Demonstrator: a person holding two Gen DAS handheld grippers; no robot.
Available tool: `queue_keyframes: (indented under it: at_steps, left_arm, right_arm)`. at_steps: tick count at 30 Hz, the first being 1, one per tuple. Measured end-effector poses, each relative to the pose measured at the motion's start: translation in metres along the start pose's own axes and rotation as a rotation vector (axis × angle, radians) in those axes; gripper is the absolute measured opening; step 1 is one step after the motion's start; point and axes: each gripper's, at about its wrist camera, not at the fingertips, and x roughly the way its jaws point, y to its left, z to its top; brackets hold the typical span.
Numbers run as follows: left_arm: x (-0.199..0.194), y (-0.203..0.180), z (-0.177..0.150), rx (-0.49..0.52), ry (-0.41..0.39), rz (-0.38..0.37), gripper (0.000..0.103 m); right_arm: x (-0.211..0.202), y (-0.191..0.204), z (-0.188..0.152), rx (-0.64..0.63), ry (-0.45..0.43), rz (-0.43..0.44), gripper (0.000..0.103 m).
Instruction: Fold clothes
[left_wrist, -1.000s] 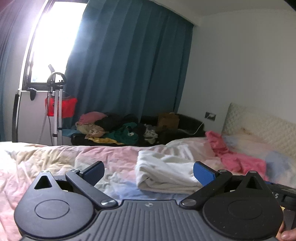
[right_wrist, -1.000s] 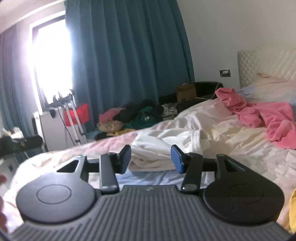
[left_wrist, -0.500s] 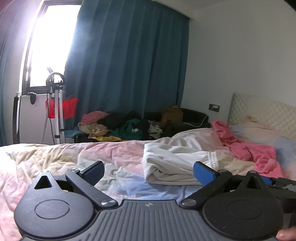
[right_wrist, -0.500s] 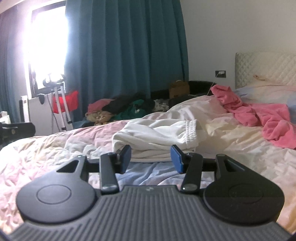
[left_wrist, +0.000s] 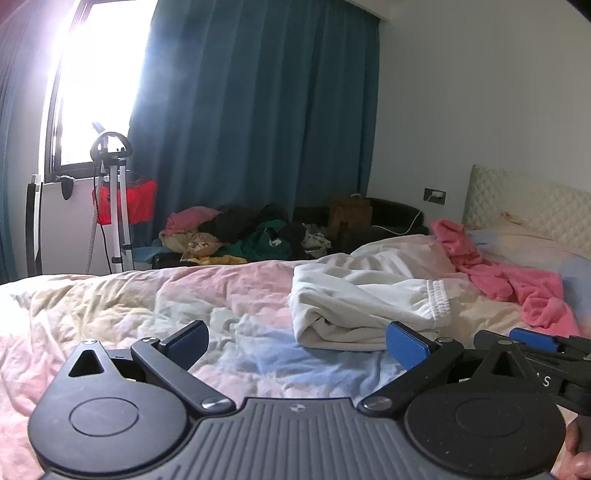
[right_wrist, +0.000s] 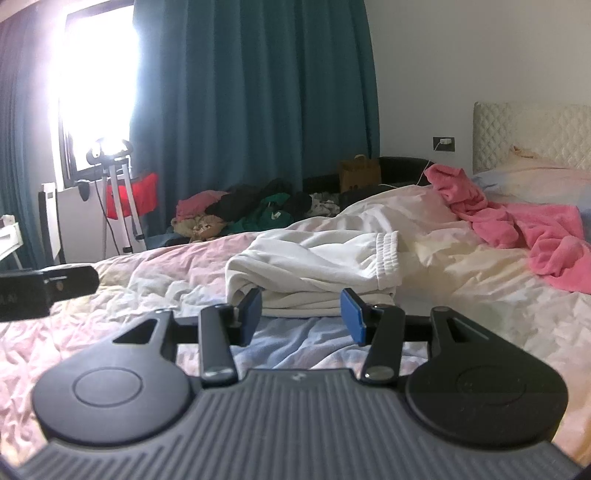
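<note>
Left wrist view: left gripper (left_wrist: 297, 341) low over the bed (left_wrist: 110, 302), jaws wide apart, nothing between them. White garment (left_wrist: 365, 306), part folded, lies on the quilt ahead and to the right, beyond the right-hand pad; its long axis runs roughly across the frame, elastic waistband at the right end. Pink garment (left_wrist: 517, 284) lies farther right, near the headboard. Right gripper shows at the frame's right edge; partial lettering on its body, not legible.

Right wrist view: right gripper (right_wrist: 301, 315), jaws apart and empty. White garment (right_wrist: 317, 269) sits straight ahead, just past the fingertips, its folded edge facing them. Right hand judged the nearer. No brands readable.
</note>
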Motion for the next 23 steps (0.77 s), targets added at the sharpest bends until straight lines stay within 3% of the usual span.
queue_keyframes:
  at_steps: [23]
  left_arm:
    - [-0.0043,0.0035,-0.0019,0.001,-0.001,0.042,0.103]
  right_arm:
    - [-0.0012,-0.0001,-0.0019,0.013,0.018,0.0,0.051]
